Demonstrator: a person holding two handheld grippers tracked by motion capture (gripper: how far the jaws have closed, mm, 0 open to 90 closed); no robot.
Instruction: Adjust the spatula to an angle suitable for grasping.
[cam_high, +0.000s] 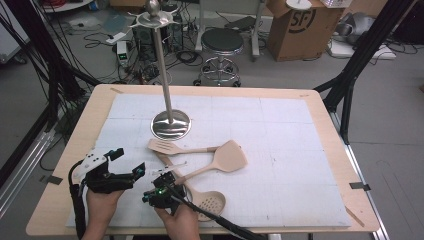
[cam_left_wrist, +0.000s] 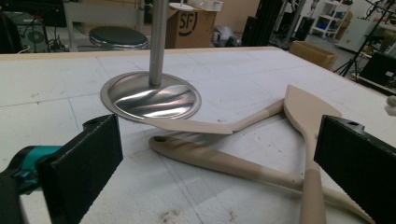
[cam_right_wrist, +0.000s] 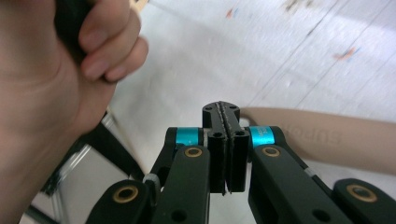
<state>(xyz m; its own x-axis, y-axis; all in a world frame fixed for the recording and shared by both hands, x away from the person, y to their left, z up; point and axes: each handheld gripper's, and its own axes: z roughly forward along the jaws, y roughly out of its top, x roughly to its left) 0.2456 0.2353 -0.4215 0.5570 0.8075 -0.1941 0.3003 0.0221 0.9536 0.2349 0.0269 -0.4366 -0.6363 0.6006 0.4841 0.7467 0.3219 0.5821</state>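
While the left gripper (cam_high: 127, 161) hovers with fingers spread, the right gripper (cam_high: 167, 176), fingers pressed together, overhangs the spoon handle (cam_right_wrist: 327, 140).

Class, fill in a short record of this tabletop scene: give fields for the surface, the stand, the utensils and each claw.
surface: white mat on a wooden table
stand: upright metal pole on a round base
utensils: slotted turner, solid turner and slotted spoon, beige, handles crossing
left claw: jaws wide apart, nothing between them
right claw: jaws pressed together, empty, a beige handle beyond it
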